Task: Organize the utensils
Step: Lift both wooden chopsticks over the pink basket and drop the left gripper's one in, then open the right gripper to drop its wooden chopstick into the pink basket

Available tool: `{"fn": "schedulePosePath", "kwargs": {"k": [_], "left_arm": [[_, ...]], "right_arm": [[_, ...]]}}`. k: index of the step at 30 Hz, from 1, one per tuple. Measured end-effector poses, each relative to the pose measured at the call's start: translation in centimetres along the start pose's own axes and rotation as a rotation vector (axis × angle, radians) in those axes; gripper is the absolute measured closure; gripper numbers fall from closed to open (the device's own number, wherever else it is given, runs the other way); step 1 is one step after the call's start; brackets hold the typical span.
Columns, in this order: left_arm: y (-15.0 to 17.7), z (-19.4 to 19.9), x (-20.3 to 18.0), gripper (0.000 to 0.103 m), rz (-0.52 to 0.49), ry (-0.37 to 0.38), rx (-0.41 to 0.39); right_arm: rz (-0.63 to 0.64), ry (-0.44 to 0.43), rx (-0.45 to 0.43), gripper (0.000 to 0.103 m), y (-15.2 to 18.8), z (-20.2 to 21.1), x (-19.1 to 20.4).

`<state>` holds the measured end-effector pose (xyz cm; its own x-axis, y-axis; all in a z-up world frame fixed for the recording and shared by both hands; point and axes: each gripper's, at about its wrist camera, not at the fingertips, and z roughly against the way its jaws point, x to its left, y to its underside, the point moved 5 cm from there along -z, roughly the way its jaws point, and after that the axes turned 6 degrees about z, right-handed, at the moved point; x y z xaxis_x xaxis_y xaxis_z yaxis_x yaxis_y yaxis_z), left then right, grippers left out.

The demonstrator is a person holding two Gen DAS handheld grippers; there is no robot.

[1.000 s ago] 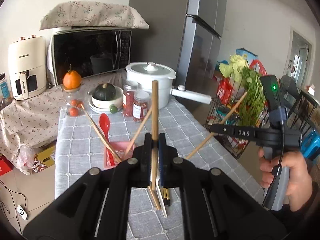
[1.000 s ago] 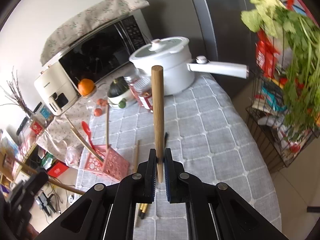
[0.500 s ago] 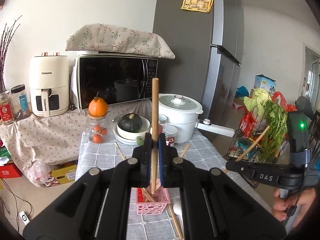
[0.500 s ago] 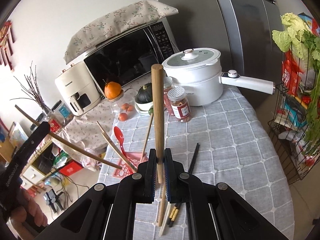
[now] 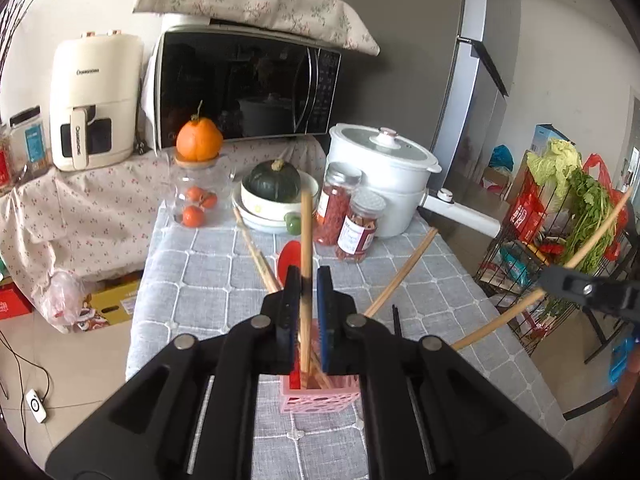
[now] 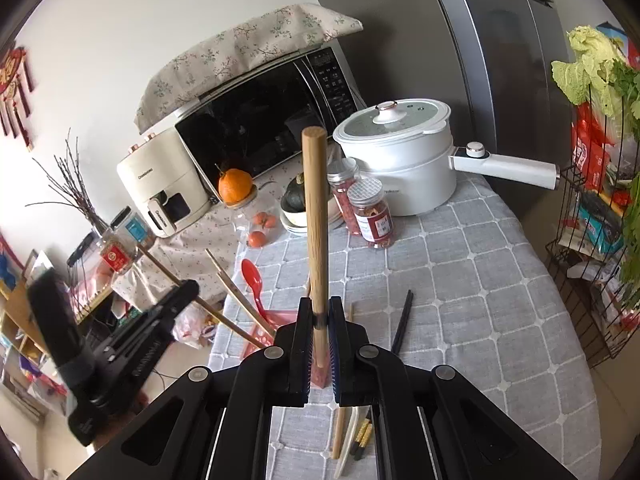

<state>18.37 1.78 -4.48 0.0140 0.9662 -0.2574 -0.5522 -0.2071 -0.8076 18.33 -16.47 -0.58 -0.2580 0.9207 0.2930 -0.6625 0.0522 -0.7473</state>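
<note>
My left gripper (image 5: 307,280) is shut on a wooden chopstick (image 5: 305,240) that stands nearly upright, its lower end inside the pink basket (image 5: 320,400). More chopsticks (image 5: 256,248) and a red spoon (image 5: 290,256) lean out of that basket. My right gripper (image 6: 320,306) is shut on another wooden chopstick (image 6: 316,220), held upright above the table to the right of the pink basket (image 6: 276,318). The left gripper (image 6: 172,308) shows at the left of the right wrist view. A black chopstick (image 6: 402,326) and other loose utensils (image 6: 348,436) lie on the grey cloth.
At the table's far end stand a white pot (image 5: 380,176) with a long handle, two spice jars (image 5: 360,226), a bowl with a green squash (image 5: 276,196) and a glass jar (image 5: 196,200). A wire rack of vegetables (image 5: 560,216) is off the right edge.
My left gripper has come down over the pink basket, and its chopstick's lower end now sits inside. The right gripper swung its chopstick leftwards at first, then kept almost still.
</note>
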Motion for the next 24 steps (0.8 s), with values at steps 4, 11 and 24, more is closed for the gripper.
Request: {"fn": "schedulePosePath", "kwargs": {"k": [4, 11, 24], "left_arm": [[0.5, -0.2, 1.0, 0.062, 0.063, 0.010, 0.040], [0.4, 2.2, 1.0, 0.029, 0.053, 0.026, 0.047], [4.4, 2.8, 3.8, 0.020, 0.054, -0.053, 0.246]], "right_arm": [[0.001, -0.031, -0.033, 0.096, -0.5, 0.8, 0.6], [0.012, -0.099, -0.054, 0.096, -1.0, 0.0, 2.5], [0.001, -0.091, 0.083, 0.096, 0.9, -6.4, 2.7]]}}
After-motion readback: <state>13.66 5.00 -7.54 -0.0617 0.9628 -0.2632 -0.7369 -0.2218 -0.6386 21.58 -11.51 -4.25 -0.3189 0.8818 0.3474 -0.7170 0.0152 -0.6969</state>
